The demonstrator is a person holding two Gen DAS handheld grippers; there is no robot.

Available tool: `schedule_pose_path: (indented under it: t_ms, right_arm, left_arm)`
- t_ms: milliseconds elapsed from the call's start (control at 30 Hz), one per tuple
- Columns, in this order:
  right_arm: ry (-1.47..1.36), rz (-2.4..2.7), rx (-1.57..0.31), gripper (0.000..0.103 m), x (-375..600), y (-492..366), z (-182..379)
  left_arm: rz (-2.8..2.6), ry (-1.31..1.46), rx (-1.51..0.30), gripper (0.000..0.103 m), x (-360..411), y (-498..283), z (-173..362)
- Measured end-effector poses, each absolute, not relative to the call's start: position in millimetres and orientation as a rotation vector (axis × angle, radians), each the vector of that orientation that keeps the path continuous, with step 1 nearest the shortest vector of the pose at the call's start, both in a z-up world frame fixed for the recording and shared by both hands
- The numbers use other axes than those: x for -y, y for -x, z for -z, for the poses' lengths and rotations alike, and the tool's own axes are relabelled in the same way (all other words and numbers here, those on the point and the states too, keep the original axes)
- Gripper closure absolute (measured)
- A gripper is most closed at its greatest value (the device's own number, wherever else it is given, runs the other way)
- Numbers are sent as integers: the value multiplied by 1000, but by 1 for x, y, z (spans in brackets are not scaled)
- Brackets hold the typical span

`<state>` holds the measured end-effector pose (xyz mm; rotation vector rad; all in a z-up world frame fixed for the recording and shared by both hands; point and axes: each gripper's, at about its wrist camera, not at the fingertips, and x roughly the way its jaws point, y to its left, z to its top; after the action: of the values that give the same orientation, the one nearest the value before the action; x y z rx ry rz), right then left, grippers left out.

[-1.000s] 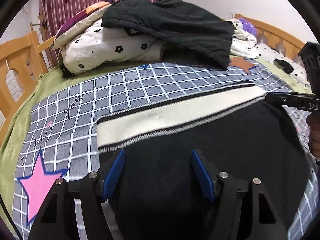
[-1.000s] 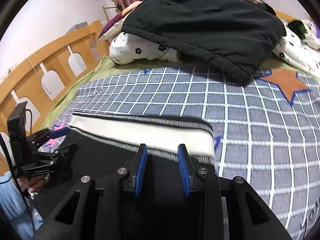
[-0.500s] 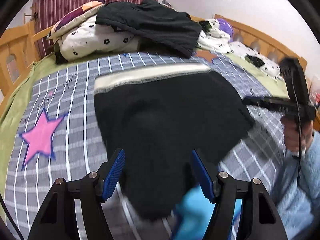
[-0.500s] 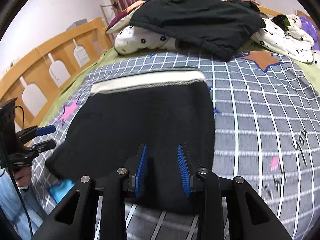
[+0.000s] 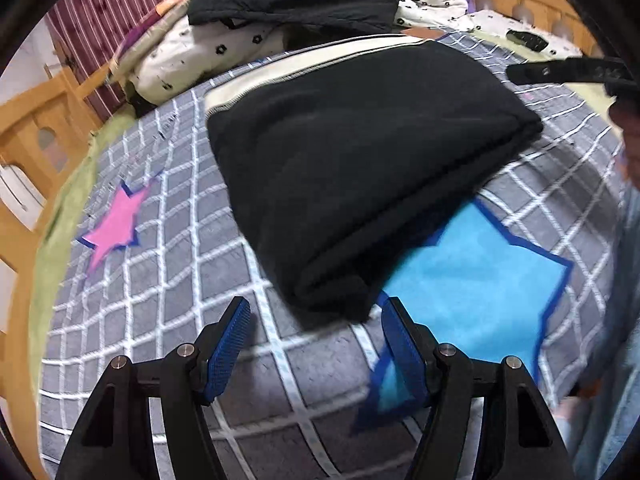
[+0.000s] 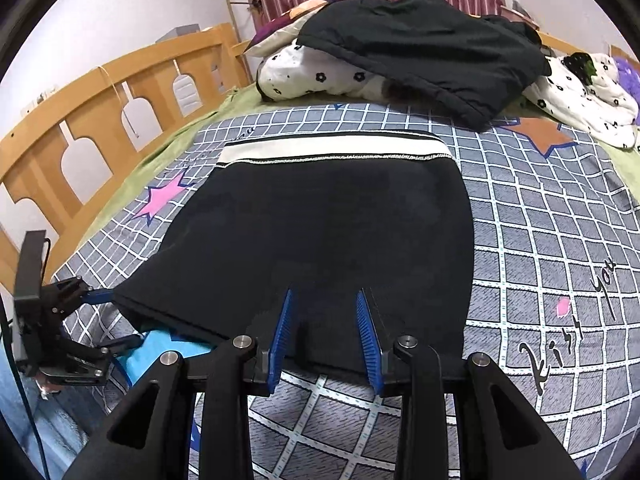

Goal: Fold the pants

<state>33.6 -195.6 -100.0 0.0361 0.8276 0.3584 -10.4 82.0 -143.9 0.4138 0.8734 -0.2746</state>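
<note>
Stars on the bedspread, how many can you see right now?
3: a pink star left of the folded pants, an orange star at far right, a blue star under their near corner. More may be hidden.

Checked bedspread [image 6: 540,240], folded black pants [image 6: 320,240], white flowered quilt [image 6: 312,76] heaped behind

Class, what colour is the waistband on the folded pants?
Cream-white waistband, edged with dark stripes; the right wrist view shows it best.
</note>
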Motion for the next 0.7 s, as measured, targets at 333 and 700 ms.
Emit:
schedule_pose_path:
  t_ms: [333, 700]
  right_arm:
    - [-49, -319, -874, 70, 200, -43, 113]
    - [-11, -299, -906, 70, 190, -46, 122]
  left_arm:
    - [242, -226, -709, 90, -94, 17, 112]
    - [234, -49, -849, 90, -113, 11, 140]
